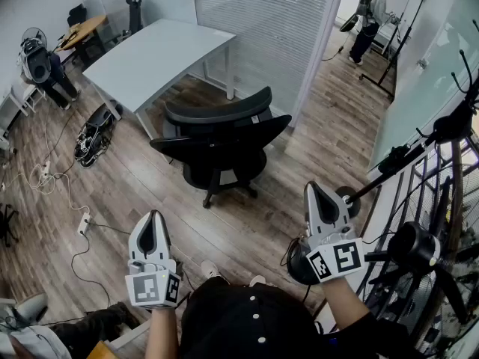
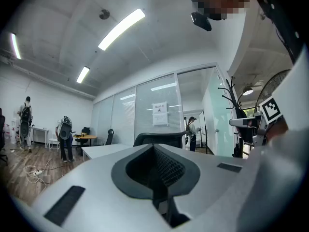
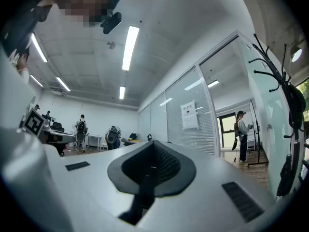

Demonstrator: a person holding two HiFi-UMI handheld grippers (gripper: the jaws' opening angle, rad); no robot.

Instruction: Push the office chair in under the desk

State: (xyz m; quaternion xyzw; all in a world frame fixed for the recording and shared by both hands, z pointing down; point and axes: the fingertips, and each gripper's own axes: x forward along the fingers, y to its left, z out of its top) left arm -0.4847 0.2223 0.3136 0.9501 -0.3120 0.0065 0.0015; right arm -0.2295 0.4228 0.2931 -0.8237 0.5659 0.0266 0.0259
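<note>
A black office chair (image 1: 221,139) stands on the wood floor, pulled out from the white desk (image 1: 153,58) behind it, its backrest toward me. My left gripper (image 1: 154,219) is held low at the near left, jaws shut and empty, well short of the chair. My right gripper (image 1: 322,193) hovers at the near right, also shut on nothing, apart from the chair. In the left gripper view the chair's back (image 2: 159,138) peeks over the shut jaws, with the desk top (image 2: 104,150) to its left. The right gripper view shows its shut jaws and the office beyond.
A glass partition with blinds (image 1: 269,28) runs behind the desk. A floor fan (image 1: 423,249) and a coat stand (image 1: 449,129) crowd the right. Cables and a power strip (image 1: 84,223) lie on the floor at left, with a bag (image 1: 93,137). People stand at the far left (image 1: 41,66) and the far right (image 1: 370,17).
</note>
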